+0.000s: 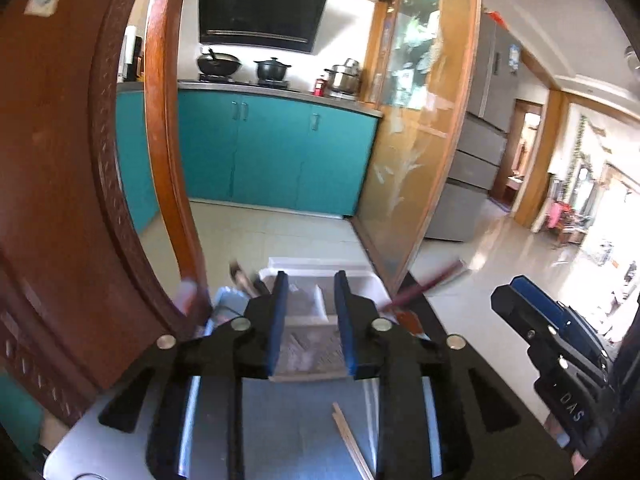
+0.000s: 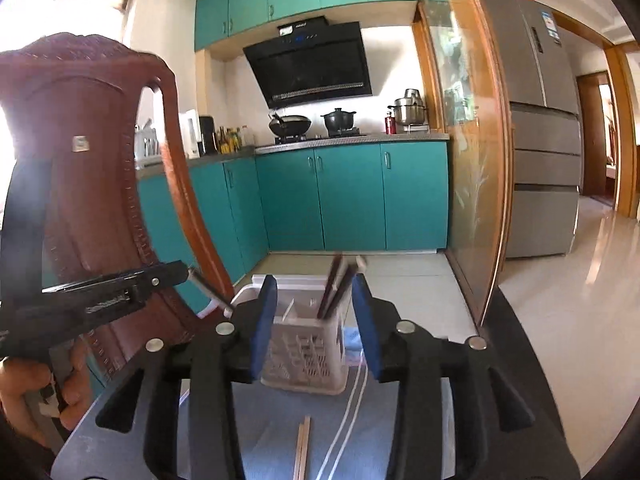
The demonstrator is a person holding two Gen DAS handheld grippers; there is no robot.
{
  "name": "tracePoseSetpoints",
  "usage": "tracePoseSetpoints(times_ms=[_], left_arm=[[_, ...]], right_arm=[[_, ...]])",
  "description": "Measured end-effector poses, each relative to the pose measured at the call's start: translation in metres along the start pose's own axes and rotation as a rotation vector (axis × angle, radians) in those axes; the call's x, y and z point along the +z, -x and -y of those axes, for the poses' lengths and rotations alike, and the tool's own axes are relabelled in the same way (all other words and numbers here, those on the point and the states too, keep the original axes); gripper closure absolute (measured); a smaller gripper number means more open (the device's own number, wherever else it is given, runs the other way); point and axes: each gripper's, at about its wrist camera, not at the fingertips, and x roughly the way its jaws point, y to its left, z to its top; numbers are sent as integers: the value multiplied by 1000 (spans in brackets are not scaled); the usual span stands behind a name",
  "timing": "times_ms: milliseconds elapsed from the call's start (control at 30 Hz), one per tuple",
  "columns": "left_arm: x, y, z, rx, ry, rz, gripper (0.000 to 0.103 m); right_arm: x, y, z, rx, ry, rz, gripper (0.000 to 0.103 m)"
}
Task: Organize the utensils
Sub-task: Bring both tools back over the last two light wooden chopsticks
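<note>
L wrist view
L gripper point(image 1: 311, 322): angled slightly down over table; blue pads spread, nothing pinched.
R gripper point(image 1: 532, 312): seen at right edge, side-on; jaw state can't be told from here.
Utensil caddy point(image 1: 316, 320): white plastic, framed between L pads without contact; divider seen inside; contents blurred.
Dark red chopsticks point(image 1: 424, 284): blurred, seen slanting up to the right past caddy's right edge.
Light wooden chopsticks point(image 1: 352, 440): pair laid on grey table point(image 1: 288, 420), near camera, outside caddy.
Chair back point(image 1: 60, 160): carved wood, filling left side.

R wrist view
R gripper point(image 2: 316, 324): pointed just below level; pads spread, nothing clamped.
Caddy point(image 2: 308, 354): slotted white wall, seen between pads, untouched; dark red chopsticks point(image 2: 338, 290) stood inside right compartment, leaning.
L gripper point(image 2: 120, 284): at left, held by hand point(image 2: 36, 384); a pale stick point(image 2: 212, 292) seen at its tip, grip unclear.
Wooden chopsticks point(image 2: 303, 452): flat on table point(image 2: 248, 432), in front of caddy.
White cord point(image 2: 348, 412): laid across table beside caddy.
</note>
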Motion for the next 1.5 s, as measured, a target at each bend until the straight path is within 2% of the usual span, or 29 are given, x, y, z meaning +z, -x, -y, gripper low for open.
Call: tracePoseSetpoints(times_ms=[67,167,200,300,367,400,500,567,600,733,967,1100,1267,1500], left_arm=[[-17,12,-1,-13,-6,-5,69],[-58,22,-6,6,-17,-56,66],[-75,17,-9,12,-17,-106,66],[-119,1,-14,28,-15,-257,66],[-145,-11,-19,15,9,-351,66],[-151,-12,-20,11,15,-372,66],[-171,-17,-20,3,8,-435,66],[-171,-21,-17,-3,0,-448,66],[-169,-24,-14,-7,-4,-451,64],[-169,-26,-12,-19,-14,-455,61],[-176,-41,-14,-38,8,-493,60],[-182,-53,-7,-55,2,-519,59],[-185,-62,7,-76,-25,-543,56],[-191,-85,47,-115,-133,-579,49]], right_arm=[[-26,1,6,32,-25,-57,64],[-64,-40,2,22,15,-288,64],[-83,-66,0,6,23,-394,66],[-112,-116,2,45,-50,-567,76],[-124,-146,2,42,-89,-639,77],[-127,-157,1,35,-101,-658,78],[-129,-180,-5,20,-104,-699,80],[-130,-189,-10,3,-76,-715,82],[-132,-194,-12,-19,-55,-729,87],[-136,-197,-8,-60,-26,-750,95],[-140,-158,26,-70,-32,-732,95],[-141,-130,51,-68,-147,-709,94],[-146,-99,72,-74,-233,-699,88],[-147,-74,81,-105,-239,-695,80]])
